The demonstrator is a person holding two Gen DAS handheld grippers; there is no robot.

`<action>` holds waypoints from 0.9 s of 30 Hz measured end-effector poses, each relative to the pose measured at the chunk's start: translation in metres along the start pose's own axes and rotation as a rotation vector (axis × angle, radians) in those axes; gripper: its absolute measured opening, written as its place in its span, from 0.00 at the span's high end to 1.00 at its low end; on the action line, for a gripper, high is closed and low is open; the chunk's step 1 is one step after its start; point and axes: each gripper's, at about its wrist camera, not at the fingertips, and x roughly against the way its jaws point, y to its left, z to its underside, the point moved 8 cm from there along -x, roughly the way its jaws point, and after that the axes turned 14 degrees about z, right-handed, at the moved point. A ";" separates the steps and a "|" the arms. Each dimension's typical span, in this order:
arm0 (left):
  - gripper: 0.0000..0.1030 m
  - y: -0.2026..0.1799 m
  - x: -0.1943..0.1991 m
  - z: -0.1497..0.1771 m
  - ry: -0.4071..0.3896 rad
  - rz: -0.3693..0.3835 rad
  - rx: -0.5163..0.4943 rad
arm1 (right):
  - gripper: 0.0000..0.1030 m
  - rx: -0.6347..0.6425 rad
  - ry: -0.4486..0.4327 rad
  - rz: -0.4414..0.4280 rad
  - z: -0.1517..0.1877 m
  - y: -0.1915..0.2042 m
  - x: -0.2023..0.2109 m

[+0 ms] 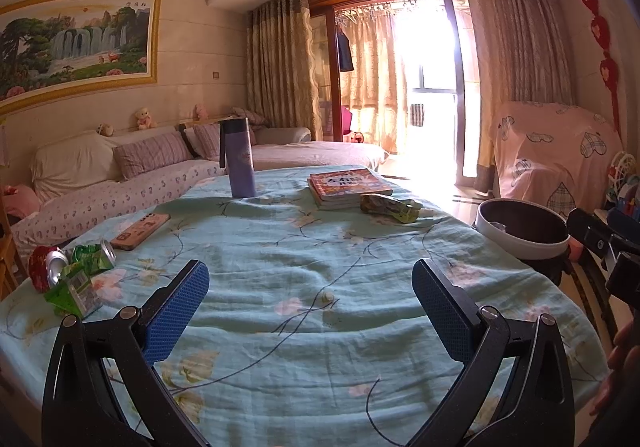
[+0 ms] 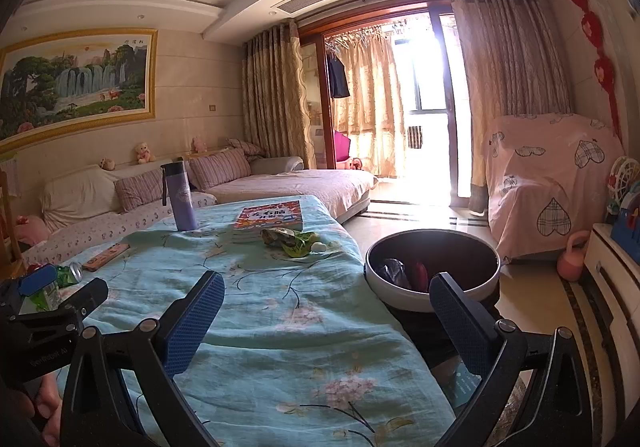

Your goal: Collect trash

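On the table's light-blue floral cloth (image 1: pixel 320 287) lie a crushed red can (image 1: pixel 42 267), a crushed green can (image 1: pixel 96 253) and a green carton (image 1: pixel 70 293) at the left edge. A crumpled green wrapper (image 1: pixel 390 207) lies by the books; it also shows in the right wrist view (image 2: pixel 292 241). A round bin (image 2: pixel 432 267) with dark trash inside stands beside the table's right edge. My left gripper (image 1: pixel 310 295) is open and empty above the cloth. My right gripper (image 2: pixel 326 311) is open and empty, over the table's right edge near the bin.
A purple bottle (image 1: pixel 238 157), a stack of books (image 1: pixel 348 185) and a phone in a pink case (image 1: pixel 140 231) are on the table. A sofa (image 1: pixel 120 183) runs behind it. A covered armchair (image 2: pixel 548 187) and a cabinet (image 2: pixel 616 287) stand at the right.
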 end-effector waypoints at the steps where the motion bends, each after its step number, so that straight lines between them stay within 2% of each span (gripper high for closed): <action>1: 0.00 0.000 -0.001 0.000 0.001 0.001 0.000 | 0.00 -0.001 0.001 0.000 0.000 0.000 0.000; 27: 0.00 0.000 -0.012 0.007 0.041 0.037 0.033 | 0.00 0.000 0.025 -0.031 0.004 0.006 -0.003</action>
